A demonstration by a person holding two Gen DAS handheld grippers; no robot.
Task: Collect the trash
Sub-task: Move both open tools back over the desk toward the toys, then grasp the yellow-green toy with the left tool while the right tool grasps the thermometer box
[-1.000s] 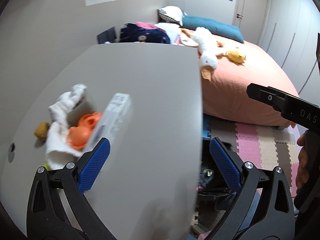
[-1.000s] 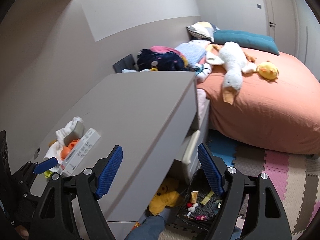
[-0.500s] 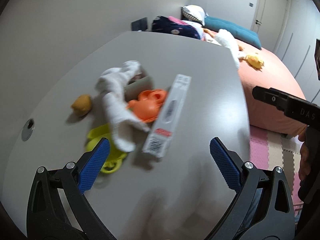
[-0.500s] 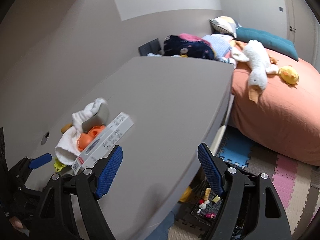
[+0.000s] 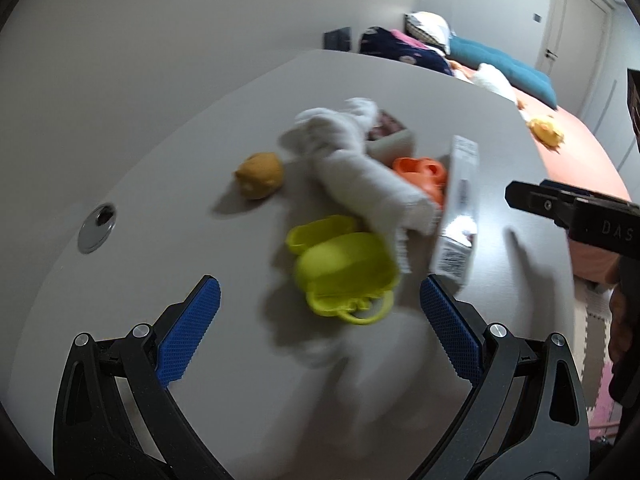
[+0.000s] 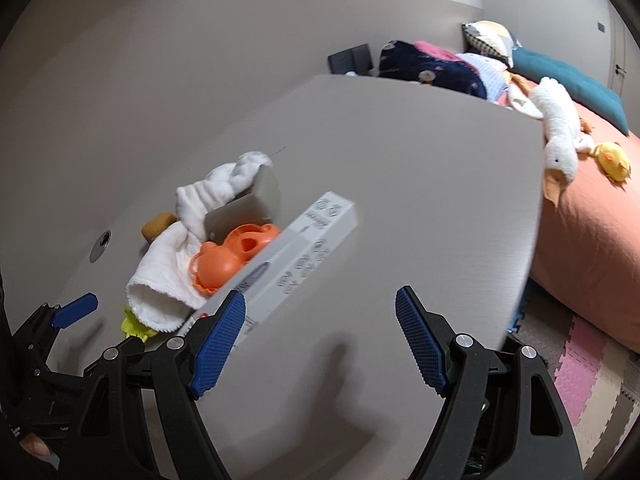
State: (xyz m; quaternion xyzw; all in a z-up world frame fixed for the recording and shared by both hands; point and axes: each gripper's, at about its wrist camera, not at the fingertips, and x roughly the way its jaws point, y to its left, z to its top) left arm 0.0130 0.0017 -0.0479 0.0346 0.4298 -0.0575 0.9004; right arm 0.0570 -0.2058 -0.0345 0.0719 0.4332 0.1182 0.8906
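A pile lies on the grey desk (image 5: 160,200): a long white carton (image 5: 458,216), a white cloth (image 5: 352,164), an orange plastic toy (image 5: 420,174), a yellow-green plastic toy (image 5: 344,272), a brownish lump (image 5: 259,175) and a grey box (image 6: 248,208). My left gripper (image 5: 320,320) is open and empty, just in front of the yellow-green toy. My right gripper (image 6: 320,344) is open and empty, over the desk to the right of the carton (image 6: 288,256). The left gripper's blue fingertip (image 6: 76,306) shows at the far left of the right wrist view.
A round metal cable grommet (image 5: 96,222) is set in the desk near the wall. A bed with an orange cover (image 6: 592,240), plush goose (image 6: 556,140) and pillows stands to the right. Foam floor mats (image 6: 584,364) lie below the desk edge.
Both grippers have swung left and moved over the desk toward the pile. The pile now sits closer and more centred in the left wrist view. Both grippers stay open.
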